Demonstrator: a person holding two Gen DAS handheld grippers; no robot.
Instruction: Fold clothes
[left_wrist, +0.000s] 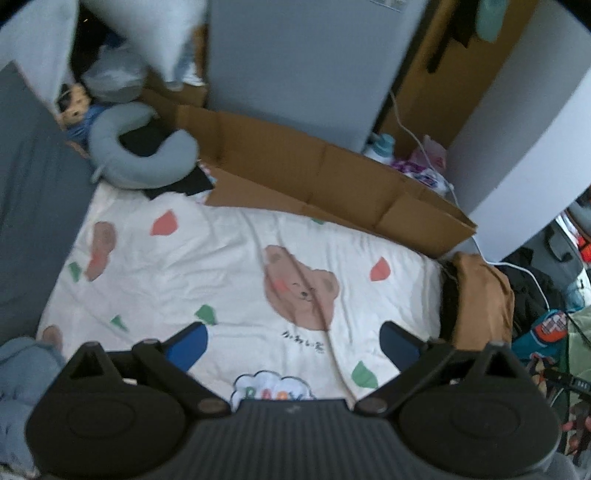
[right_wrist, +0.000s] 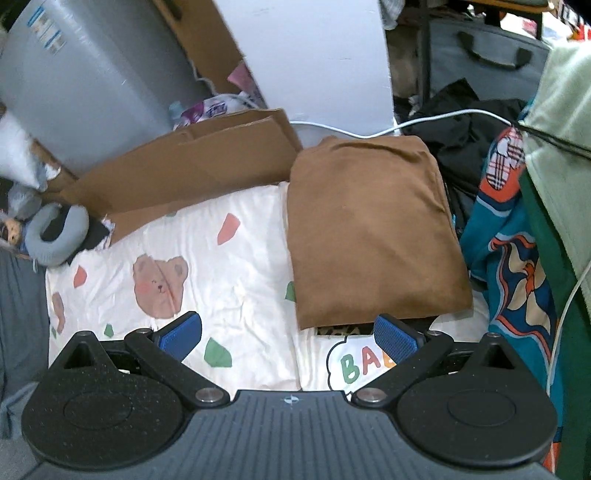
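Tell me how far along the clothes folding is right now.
Done: a brown garment lies folded on the bear-print blanket. In hand: nothing; the left gripper and right gripper are both open and empty. Left: apparently the unfolded black clothing and teal patterned fabric piled beside it.

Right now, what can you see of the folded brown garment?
The brown garment is plain, soft-looking cloth folded into a neat, roughly rectangular stack with smooth faces. It lies flat at the right edge of the bear-print blanket, its far corner against the cardboard. A dark patterned layer peeks out beneath its near edge. Neither gripper touches it.
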